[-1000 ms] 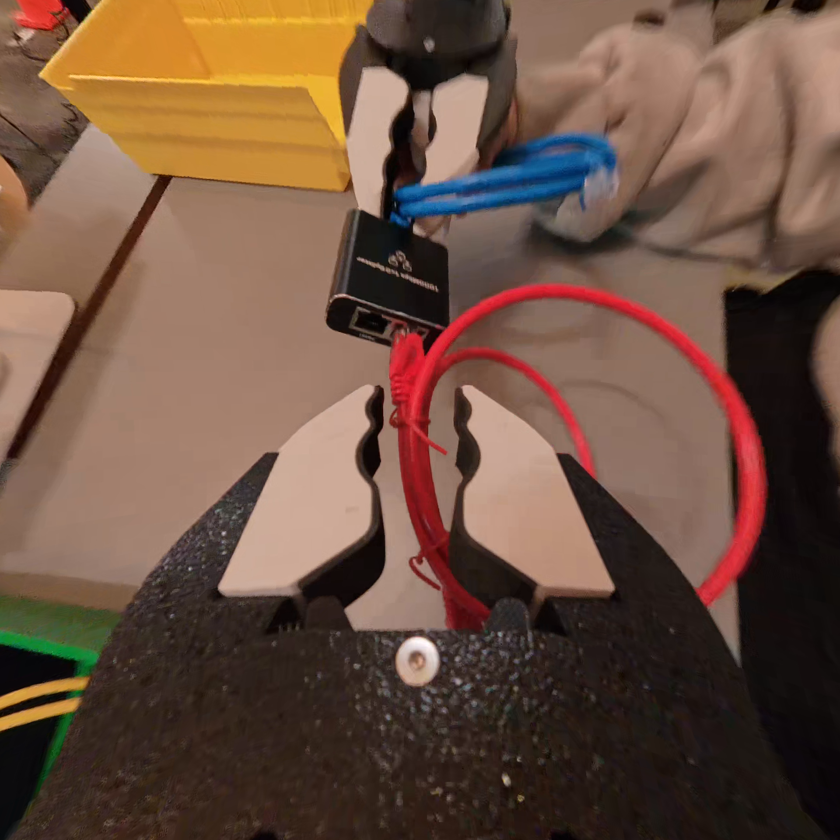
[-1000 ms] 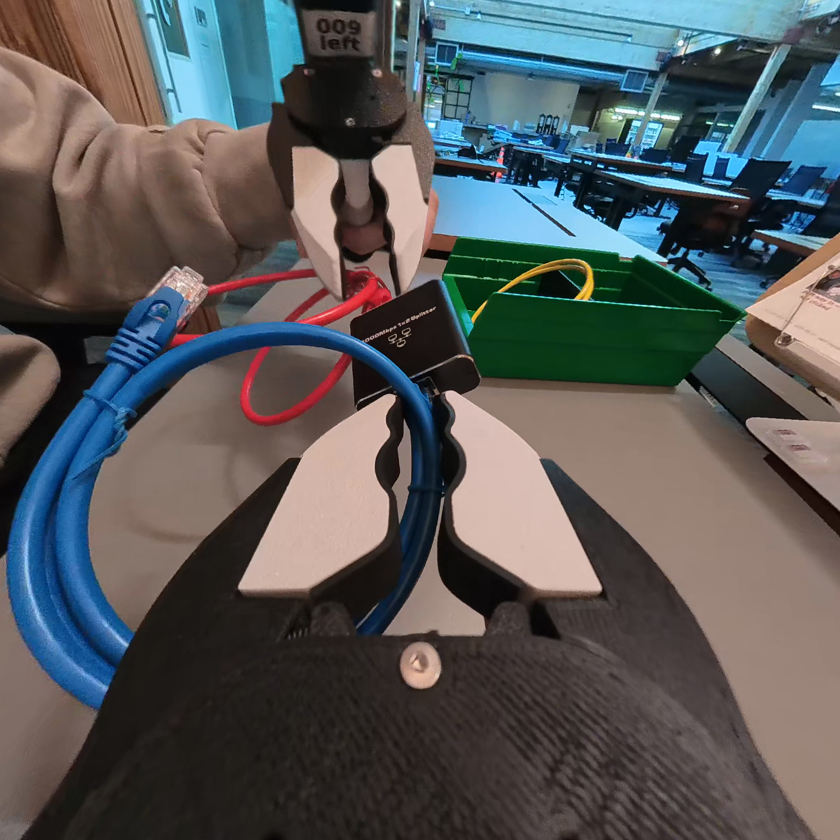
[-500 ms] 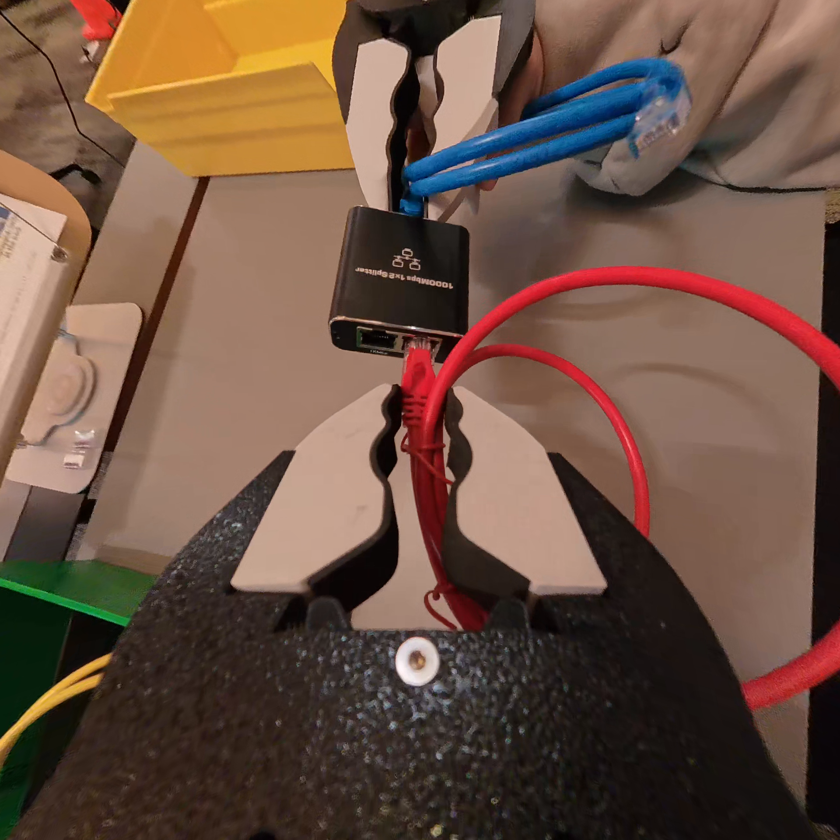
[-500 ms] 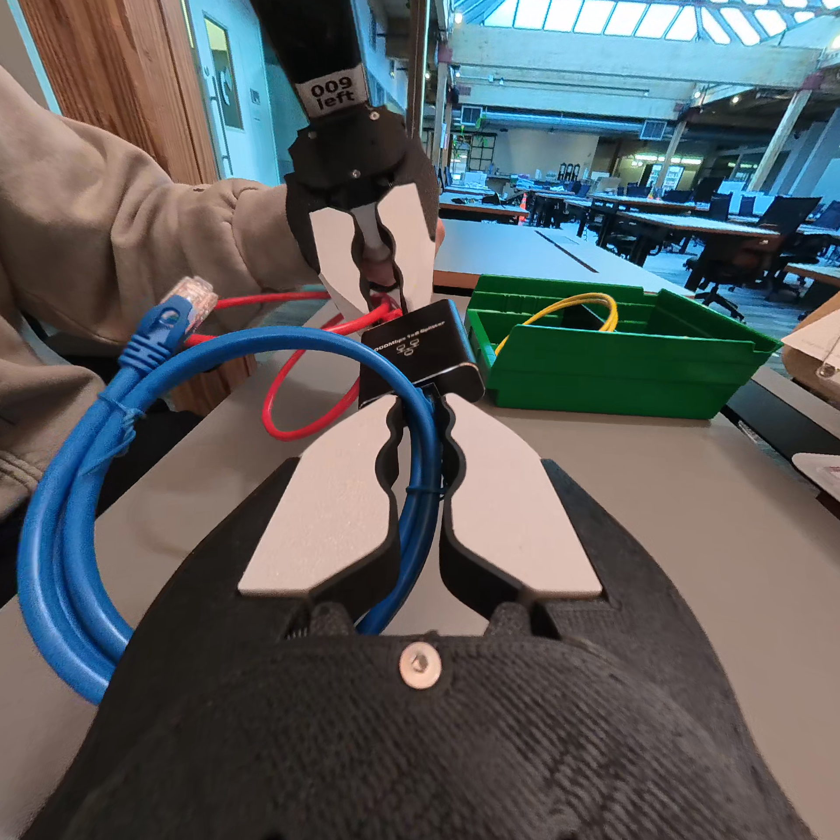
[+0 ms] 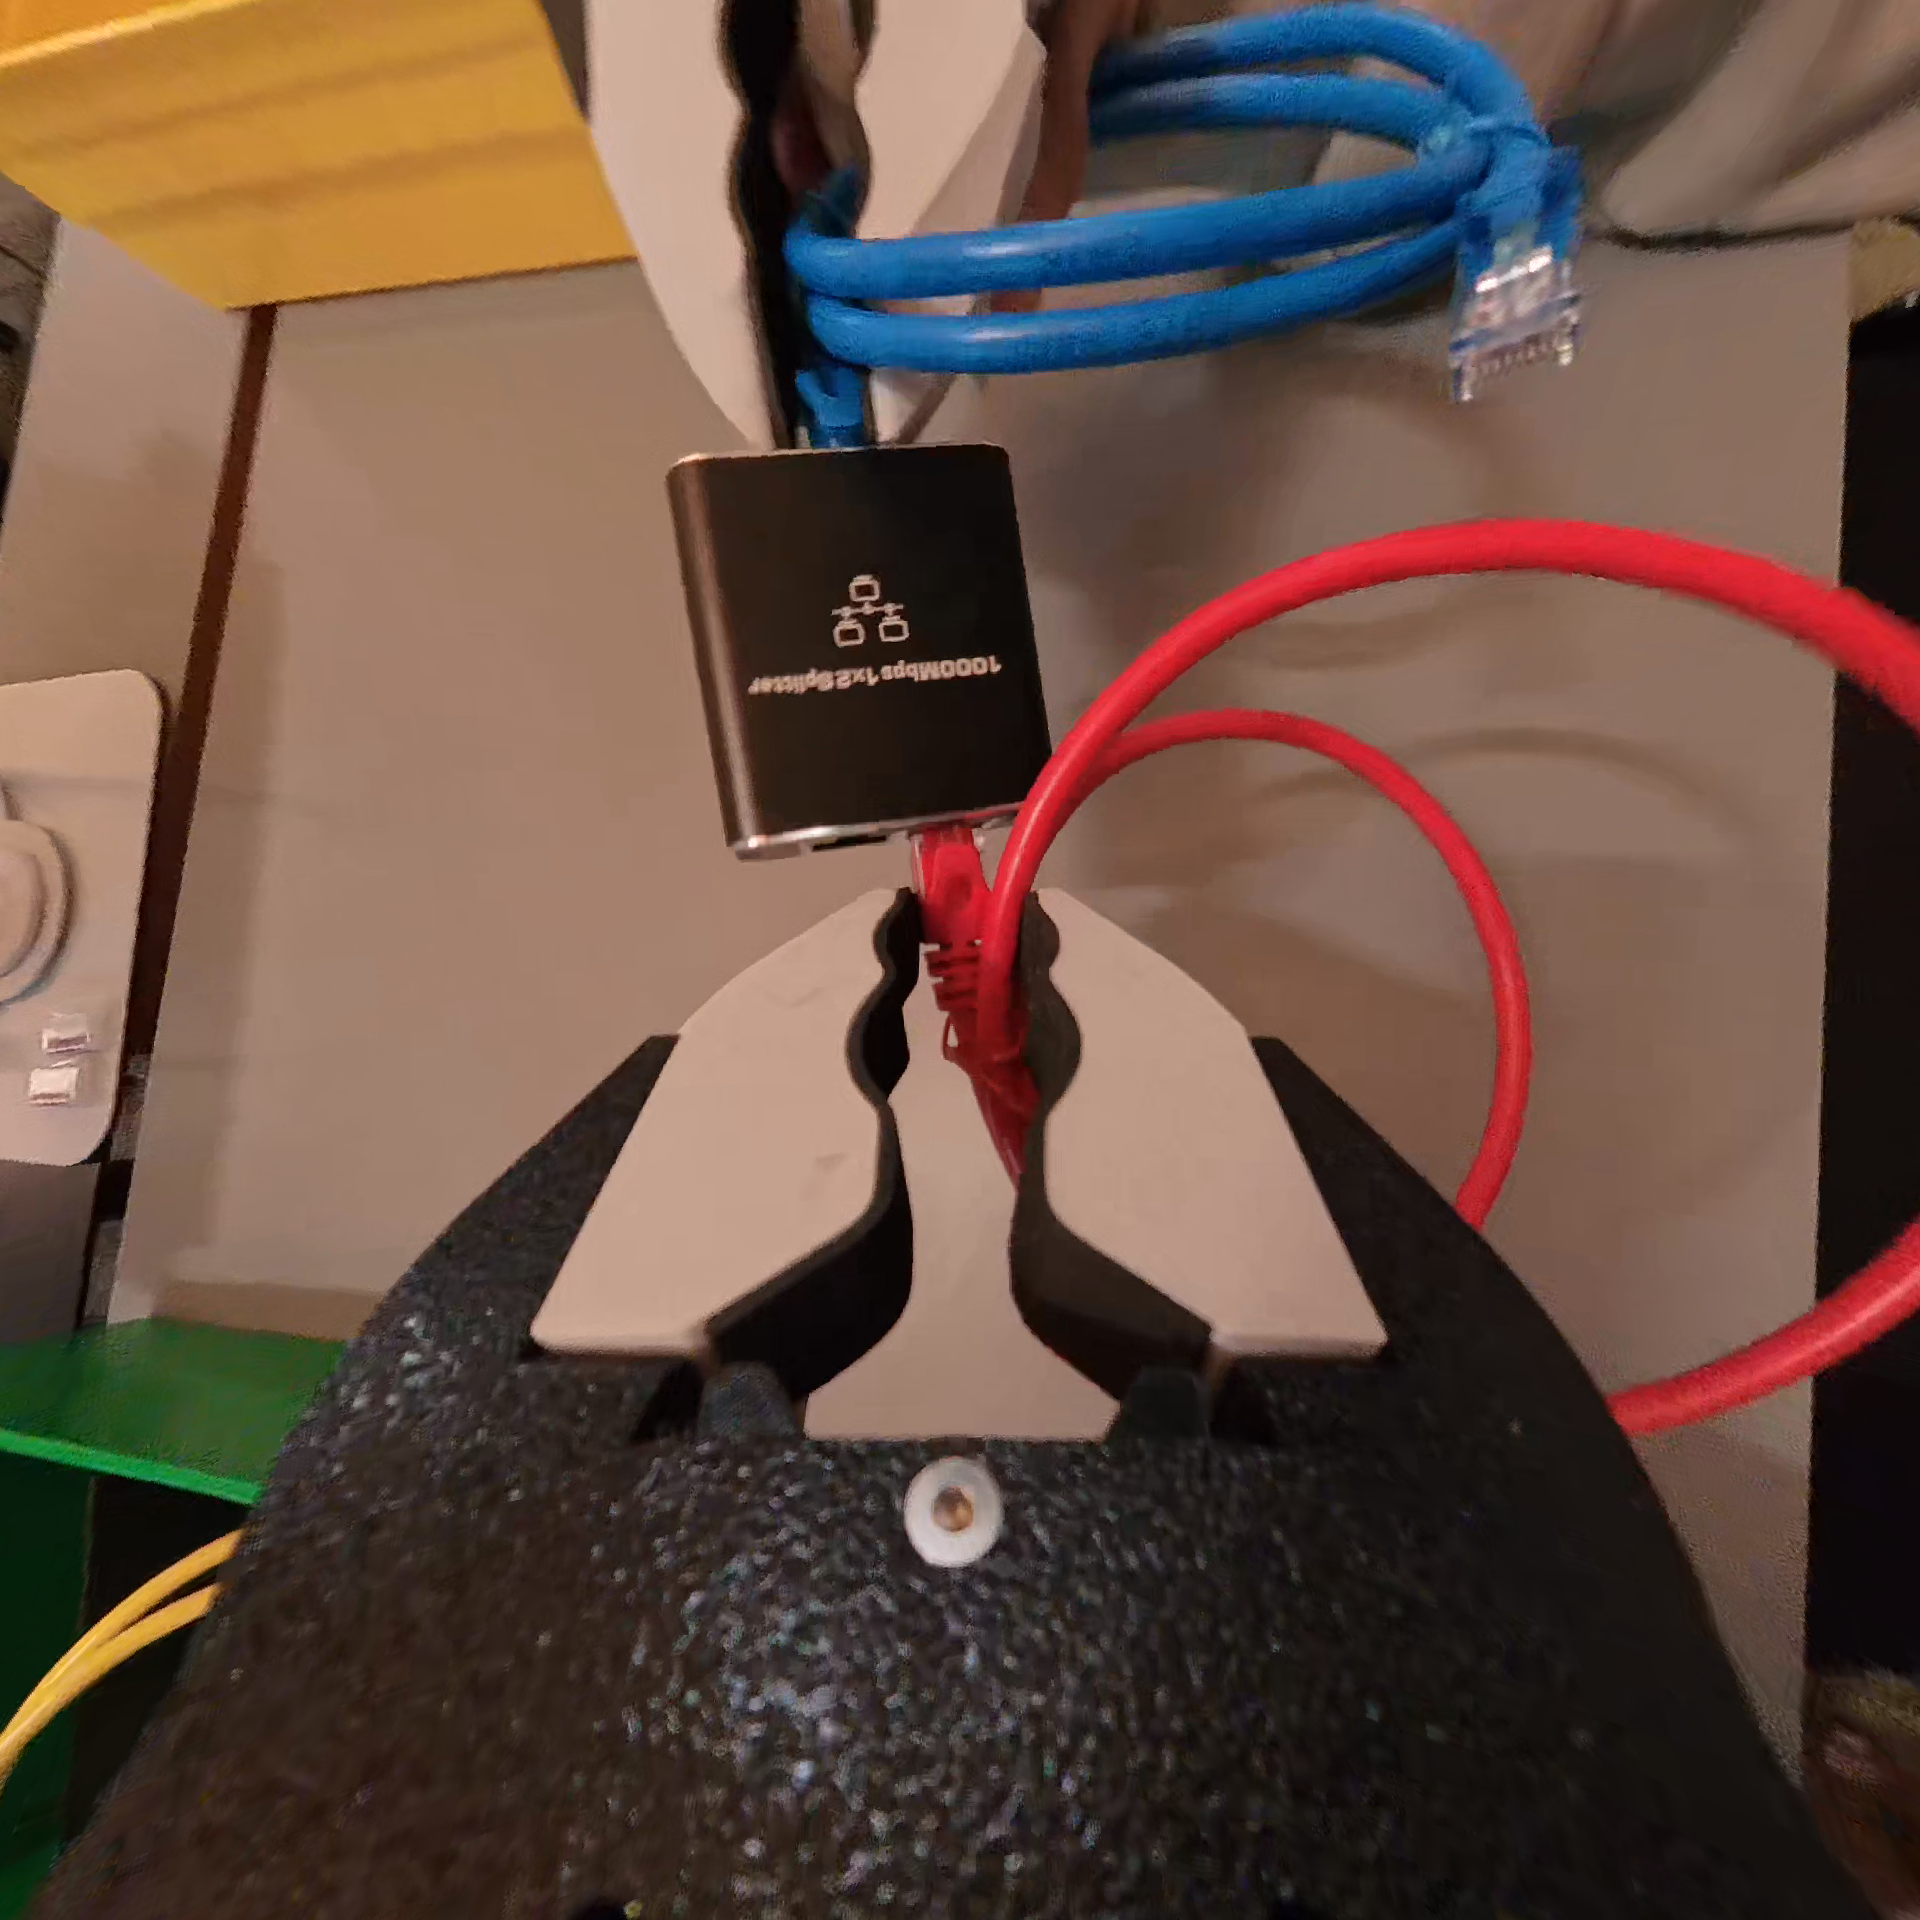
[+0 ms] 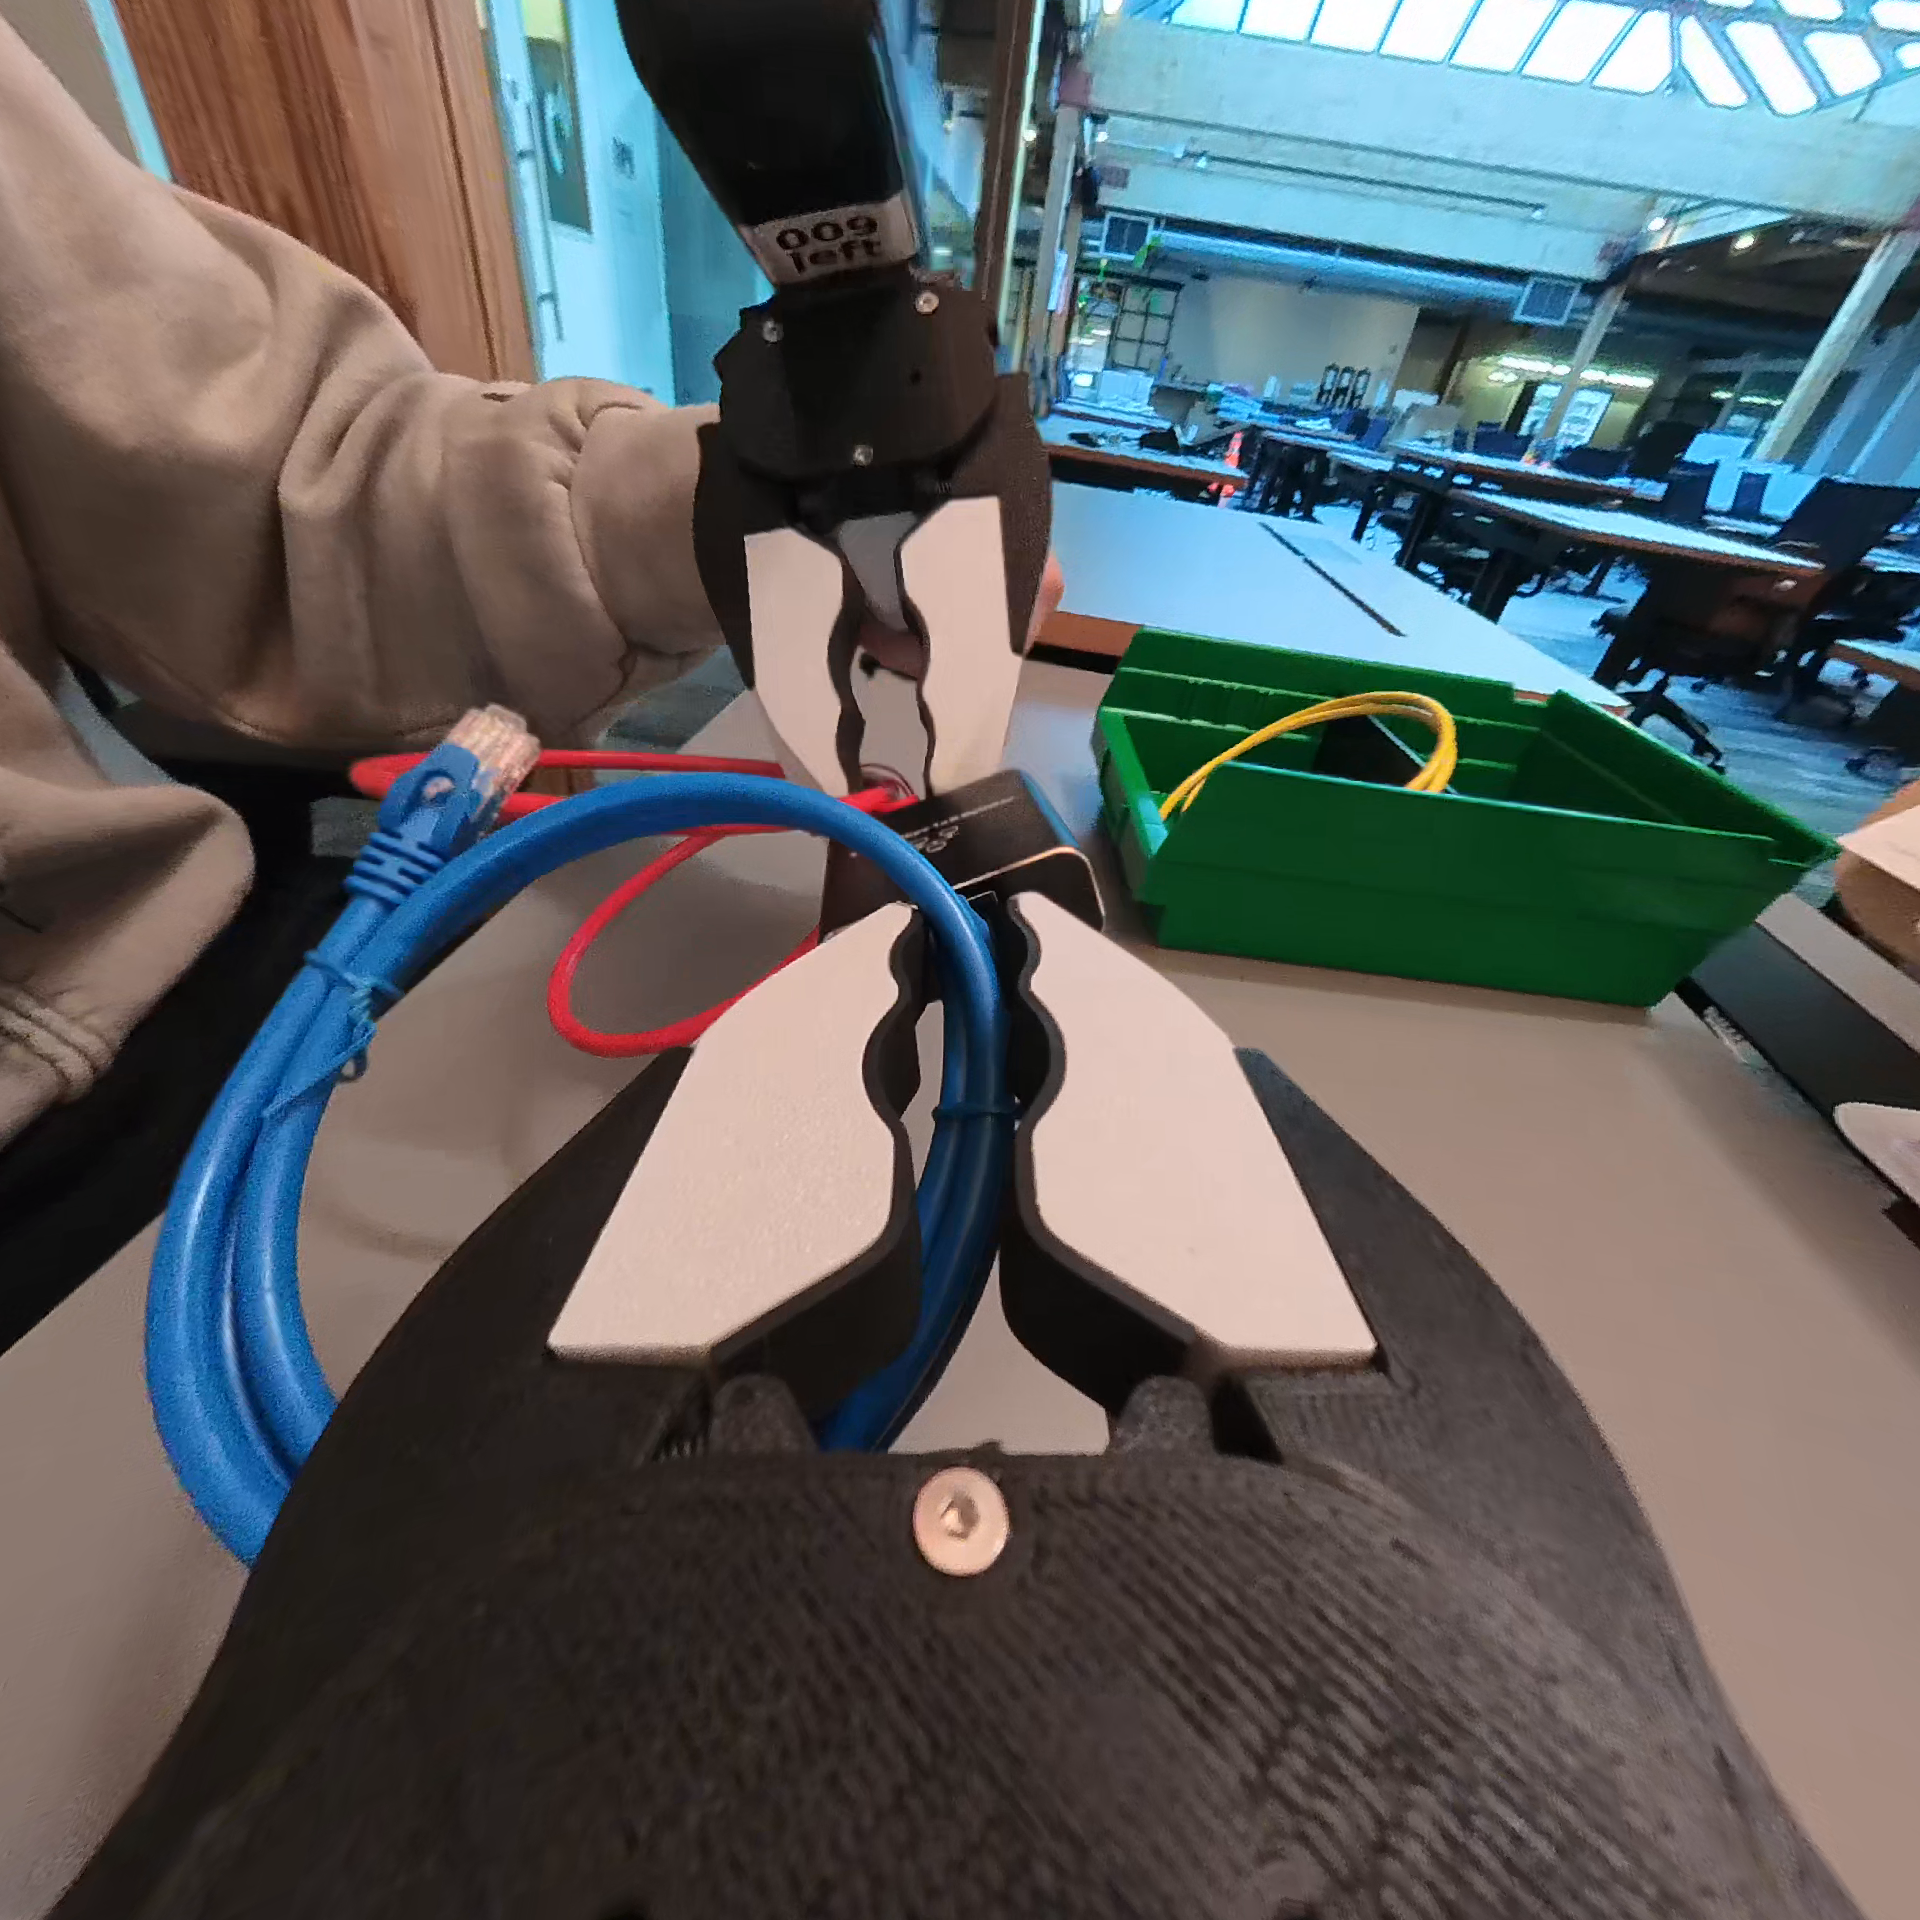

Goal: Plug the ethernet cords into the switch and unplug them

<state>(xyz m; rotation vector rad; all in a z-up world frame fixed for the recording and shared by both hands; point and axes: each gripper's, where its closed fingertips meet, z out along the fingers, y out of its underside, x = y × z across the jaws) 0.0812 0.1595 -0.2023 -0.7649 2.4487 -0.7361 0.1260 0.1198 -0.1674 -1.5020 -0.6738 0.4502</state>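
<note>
The black switch (image 5: pixel 852 644) hangs between my two grippers over the grey table (image 5: pixel 468 727). My left gripper (image 5: pixel 966 914) is shut on the plug boot of the red cord (image 5: pixel 951 894), which is plugged into the switch's near port. The red cord loops off to the right. My right gripper (image 6: pixel 964 920) is shut on the blue cord (image 6: pixel 260 1195) just behind its plug, which sits in the switch's (image 6: pixel 977 842) other side. The blue cord's free plug (image 6: pixel 488 743) sticks up at left. Each gripper shows in the other's view, the right one (image 5: pixel 826 405) and the left one (image 6: pixel 888 774).
A green bin (image 6: pixel 1455 862) holding a yellow cable (image 6: pixel 1330 727) stands on the table right of the switch. A yellow bin (image 5: pixel 291 135) stands behind the right gripper. A person's beige sleeve (image 6: pixel 312 499) is at left. Flat white packets (image 5: pixel 62 914) lie past the table's seam. There is about 7 cm between the tips of the two grippers.
My left gripper's jaws, open around the red cord a second ago, have closed on its plug boot. Both grippers and the switch have drawn closer together, and the left view now looks more steeply down.
</note>
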